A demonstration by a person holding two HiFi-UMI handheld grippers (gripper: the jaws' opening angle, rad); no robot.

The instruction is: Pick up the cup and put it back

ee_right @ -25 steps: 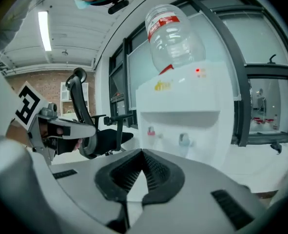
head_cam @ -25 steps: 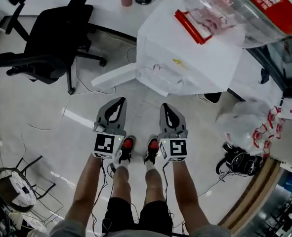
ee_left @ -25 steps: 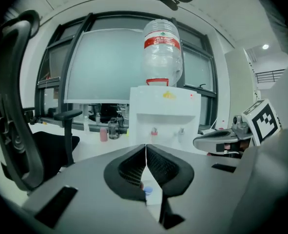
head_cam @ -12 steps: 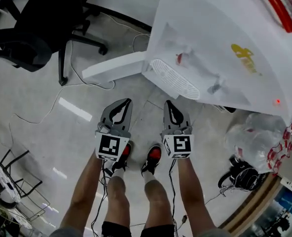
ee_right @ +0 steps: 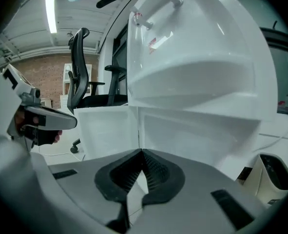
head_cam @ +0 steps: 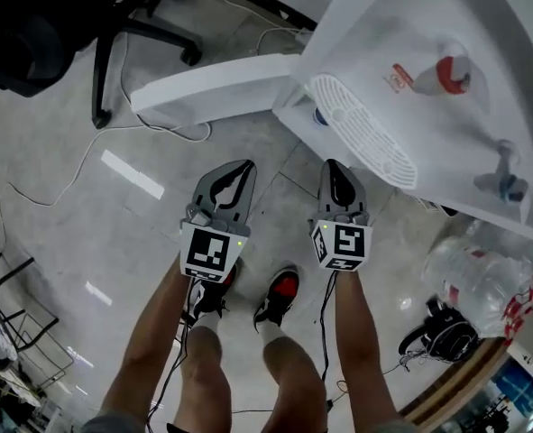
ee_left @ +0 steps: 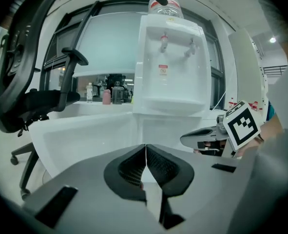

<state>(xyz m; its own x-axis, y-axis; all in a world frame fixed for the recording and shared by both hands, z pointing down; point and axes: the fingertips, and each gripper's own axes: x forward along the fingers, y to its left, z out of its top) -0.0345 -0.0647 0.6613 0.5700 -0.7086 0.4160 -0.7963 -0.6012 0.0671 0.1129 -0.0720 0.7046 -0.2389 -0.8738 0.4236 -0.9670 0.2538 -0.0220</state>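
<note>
Left claw [head_cam: 245,166] and right claw [head_cam: 332,164] are closed, empty. A pink cup [ee_left: 106,97] stands far ahead on the worktop [ee_left: 85,110], probably nearer the left claw.

Left tool [head_cam: 233,178] and right tool [head_cam: 335,177] side by side — both closed, empty, arms extended

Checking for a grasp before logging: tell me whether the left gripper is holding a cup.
No, the left gripper has its jaws closed together with nothing between them.
</note>
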